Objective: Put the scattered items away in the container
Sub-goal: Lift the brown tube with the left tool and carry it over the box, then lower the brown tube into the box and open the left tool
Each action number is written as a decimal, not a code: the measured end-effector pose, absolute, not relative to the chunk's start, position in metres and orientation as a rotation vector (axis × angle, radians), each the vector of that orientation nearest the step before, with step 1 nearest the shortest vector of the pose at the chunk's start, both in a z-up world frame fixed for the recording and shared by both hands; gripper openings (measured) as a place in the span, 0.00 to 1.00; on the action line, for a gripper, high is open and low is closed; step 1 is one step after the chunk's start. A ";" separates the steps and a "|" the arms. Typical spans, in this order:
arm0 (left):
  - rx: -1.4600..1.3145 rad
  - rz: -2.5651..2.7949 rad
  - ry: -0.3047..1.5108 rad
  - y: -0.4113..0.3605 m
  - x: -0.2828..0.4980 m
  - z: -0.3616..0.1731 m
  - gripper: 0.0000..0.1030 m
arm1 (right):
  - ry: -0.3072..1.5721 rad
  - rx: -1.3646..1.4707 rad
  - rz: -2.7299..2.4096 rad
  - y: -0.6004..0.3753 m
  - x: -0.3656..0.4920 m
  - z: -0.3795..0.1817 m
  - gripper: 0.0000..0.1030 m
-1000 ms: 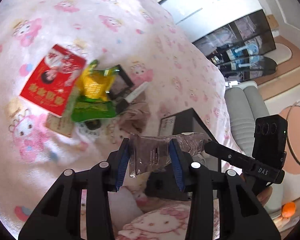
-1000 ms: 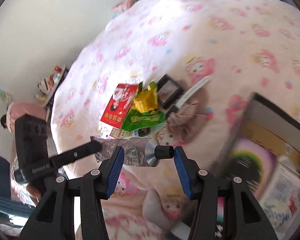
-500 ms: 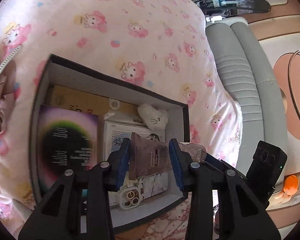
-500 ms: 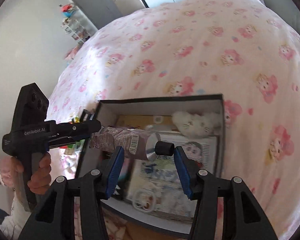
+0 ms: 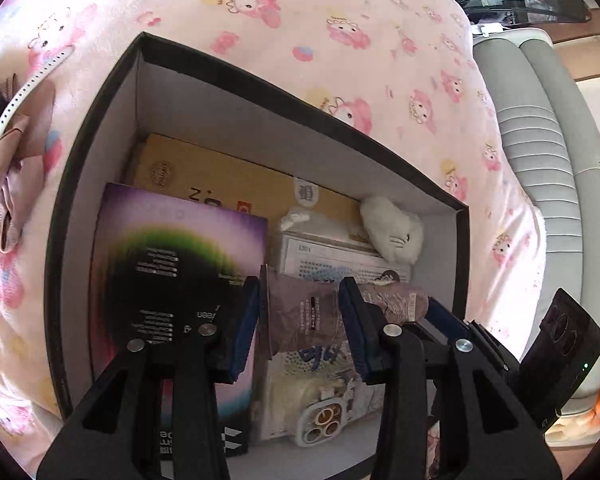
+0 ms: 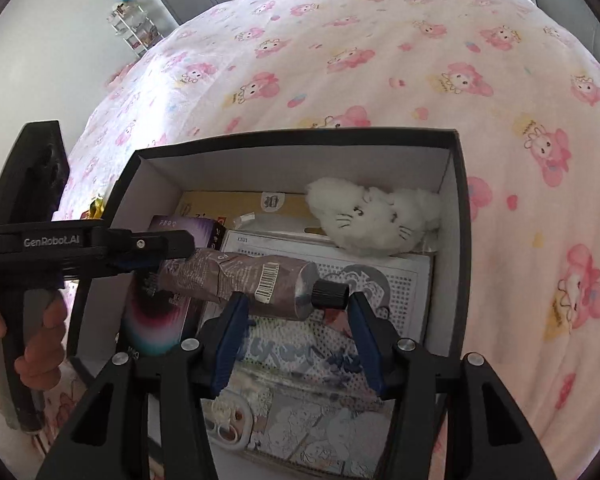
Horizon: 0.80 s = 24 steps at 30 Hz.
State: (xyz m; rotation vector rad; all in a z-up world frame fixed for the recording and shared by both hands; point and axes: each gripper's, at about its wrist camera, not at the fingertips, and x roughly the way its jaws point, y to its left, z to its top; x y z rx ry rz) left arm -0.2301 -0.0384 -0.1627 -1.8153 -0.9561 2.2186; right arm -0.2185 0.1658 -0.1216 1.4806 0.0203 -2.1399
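While held over the box [image 5: 100,112], the crumpled tube [image 6: 240,276] is brownish.

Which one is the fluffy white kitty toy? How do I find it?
Find the black box on the pink blanket. In its far right corner lies the plush cat, on flat packets. It alone is furry and white, with whiskers.

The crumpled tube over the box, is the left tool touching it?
Touching. The right wrist view shows the left tool clamped on the flat end of the tube, with no gap between them.
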 end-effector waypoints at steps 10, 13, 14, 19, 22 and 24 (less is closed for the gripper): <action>-1.868 2.254 -0.949 -0.049 -0.225 -0.167 0.39 | 0.050 1.467 -2.119 0.157 -0.206 -0.137 0.47; -1.862 2.301 -0.906 -0.048 -0.223 -0.161 0.41 | 0.037 1.479 -2.096 0.155 -0.206 -0.141 0.47; -1.866 2.301 -0.900 -0.050 -0.224 -0.161 0.41 | 0.022 1.477 -2.092 0.156 -0.206 -0.140 0.47; -1.847 2.289 -0.943 -0.054 -0.231 -0.161 0.42 | -0.024 1.482 -2.079 0.158 -0.207 -0.141 0.47; -1.822 2.293 -0.947 -0.051 -0.232 -0.159 0.39 | -0.111 1.464 -2.093 0.164 -0.208 -0.138 0.47; -1.798 2.281 -0.954 -0.050 -0.231 -0.156 0.38 | -0.143 1.444 -2.106 0.167 -0.208 -0.134 0.47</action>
